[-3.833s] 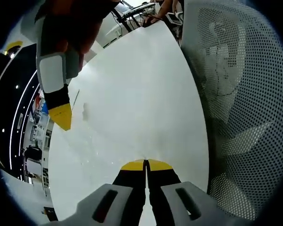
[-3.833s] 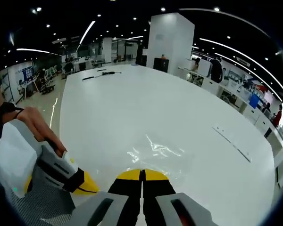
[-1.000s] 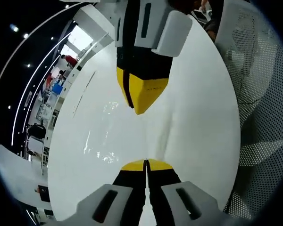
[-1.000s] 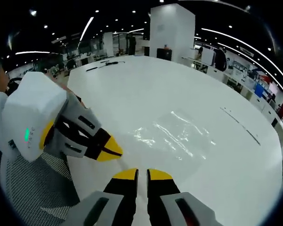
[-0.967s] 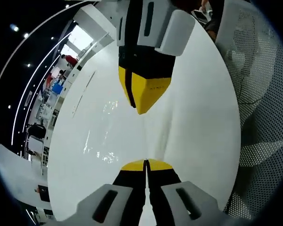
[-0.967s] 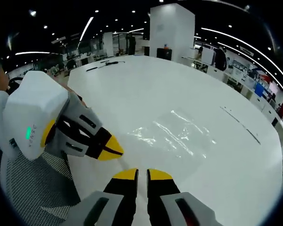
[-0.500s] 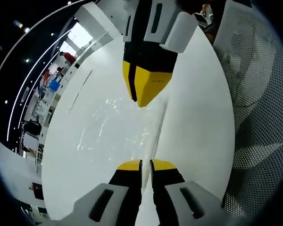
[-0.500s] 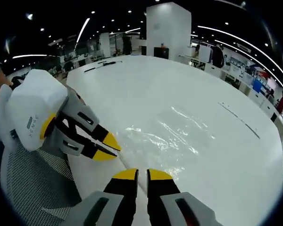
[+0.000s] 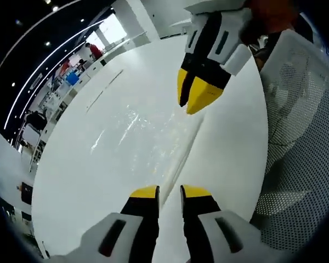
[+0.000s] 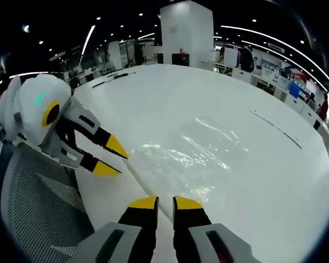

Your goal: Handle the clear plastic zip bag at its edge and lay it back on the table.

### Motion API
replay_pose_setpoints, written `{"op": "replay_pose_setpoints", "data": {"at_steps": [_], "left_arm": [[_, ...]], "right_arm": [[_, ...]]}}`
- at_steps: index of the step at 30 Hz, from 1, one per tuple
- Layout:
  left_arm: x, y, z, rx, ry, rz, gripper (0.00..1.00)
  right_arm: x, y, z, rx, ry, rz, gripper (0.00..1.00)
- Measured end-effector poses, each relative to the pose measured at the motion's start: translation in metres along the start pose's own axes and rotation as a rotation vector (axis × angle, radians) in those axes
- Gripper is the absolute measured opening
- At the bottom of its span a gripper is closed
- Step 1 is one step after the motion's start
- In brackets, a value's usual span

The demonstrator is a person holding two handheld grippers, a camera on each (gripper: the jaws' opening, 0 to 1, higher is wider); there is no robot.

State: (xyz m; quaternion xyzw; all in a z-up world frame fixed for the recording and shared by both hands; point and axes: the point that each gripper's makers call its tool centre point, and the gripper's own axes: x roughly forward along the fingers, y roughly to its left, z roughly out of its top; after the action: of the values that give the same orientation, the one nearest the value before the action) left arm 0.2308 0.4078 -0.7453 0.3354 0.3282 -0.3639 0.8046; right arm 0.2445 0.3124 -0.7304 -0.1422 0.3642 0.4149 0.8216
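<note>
- Left gripper view: my left gripper [image 9: 169,190] has its yellow-tipped jaws slightly apart, holding nothing. The clear plastic zip bag [image 9: 137,137] lies flat on the white table [image 9: 88,186] just ahead of the tips, its edge running forward toward the right gripper [image 9: 193,97], whose jaws are parted too.
- Right gripper view: my right gripper [image 10: 164,203] is parted with the bag [image 10: 192,156] just ahead; the left gripper [image 10: 107,156] is spread at the bag's left edge, beside a mesh chair [image 10: 38,208].
</note>
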Motion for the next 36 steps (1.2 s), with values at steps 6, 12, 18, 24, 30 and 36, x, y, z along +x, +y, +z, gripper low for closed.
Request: {"op": "replay_pose_setpoints", "data": {"at_steps": [6, 12, 18, 24, 30, 36], "left_arm": [[-0.008, 0.002, -0.011, -0.08, -0.011, -0.01, 0.19], [-0.012, 0.002, -0.017, -0.118, -0.022, -0.016, 0.28], [-0.016, 0.006, -0.026, -0.154, -0.033, -0.006, 0.37], [-0.025, 0.006, -0.036, -0.215, -0.034, 0.004, 0.42], [-0.034, 0.005, -0.045, -0.281, -0.048, 0.011, 0.49], [-0.036, 0.003, -0.048, -0.348, -0.067, 0.007, 0.58]], "right_arm": [[-0.008, -0.008, -0.006, 0.027, -0.016, -0.009, 0.14], [-0.017, -0.015, -0.015, 0.041, -0.023, -0.018, 0.2], [-0.029, -0.014, -0.02, 0.038, -0.052, -0.005, 0.34], [-0.035, -0.015, -0.027, 0.042, -0.053, -0.012, 0.44], [-0.043, -0.017, -0.034, 0.08, -0.076, -0.036, 0.48], [-0.049, -0.014, -0.046, 0.063, -0.058, -0.028, 0.61]]}}
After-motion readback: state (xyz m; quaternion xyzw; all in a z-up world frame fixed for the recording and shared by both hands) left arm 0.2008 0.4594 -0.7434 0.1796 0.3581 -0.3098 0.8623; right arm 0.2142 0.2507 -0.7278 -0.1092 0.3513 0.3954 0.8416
